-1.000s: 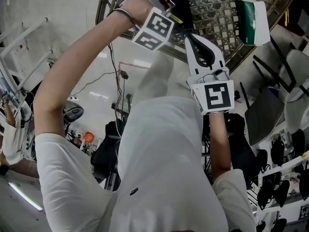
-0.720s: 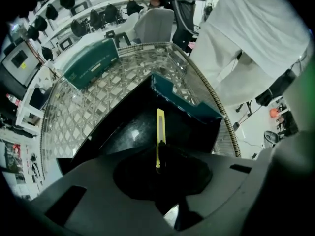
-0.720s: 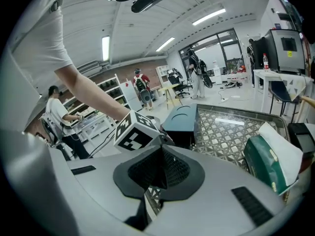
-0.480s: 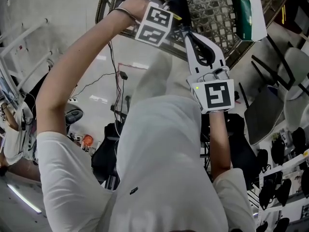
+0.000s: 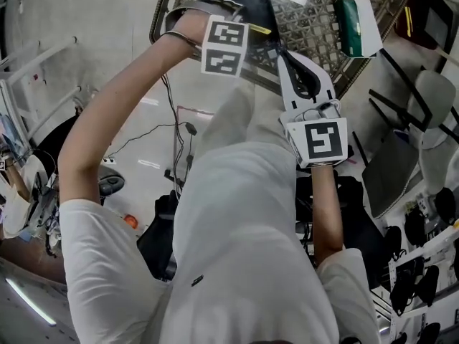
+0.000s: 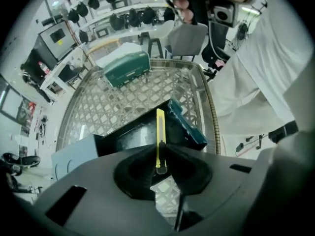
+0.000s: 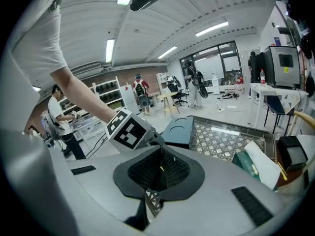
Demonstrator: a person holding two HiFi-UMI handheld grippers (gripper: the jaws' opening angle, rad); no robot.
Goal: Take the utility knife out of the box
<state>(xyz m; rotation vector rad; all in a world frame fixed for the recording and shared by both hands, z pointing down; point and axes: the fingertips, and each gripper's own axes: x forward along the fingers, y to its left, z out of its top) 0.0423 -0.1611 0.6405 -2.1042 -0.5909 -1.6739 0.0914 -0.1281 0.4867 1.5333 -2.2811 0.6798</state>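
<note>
Lift-out step, I'd say. Left hand-held gripper [image 6: 160, 149] is pinching the knife [image 6: 160, 129] by its near end, over the box [image 6: 133, 134] at the mesh tabletop's [image 6: 123, 95] edge by the person. Long axis runs w/ the jaws, far end twd box. Right hand-held gripper [image 7: 161, 154] is pressed together. Next: raise clear, firm pinch.

The room is big and bright. Long lights [image 7: 109, 50] run along the white ceiling [image 7: 162, 18]. At the far end there are tall windows [image 7: 216, 65]. The floor [image 5: 107, 70] is pale and shiny, and black cables [image 5: 188, 129] lie on it. Shelves [image 7: 106, 95] stand by a brown wall [image 7: 81, 73]. A white table [image 7: 268, 90] stands at one side, with a screen [image 7: 285, 63] near it. A grey chair [image 6: 189, 38] stands beside the table with the criss-cross top [image 6: 98, 102]. A few people [image 7: 59, 119] stand far off.
</note>
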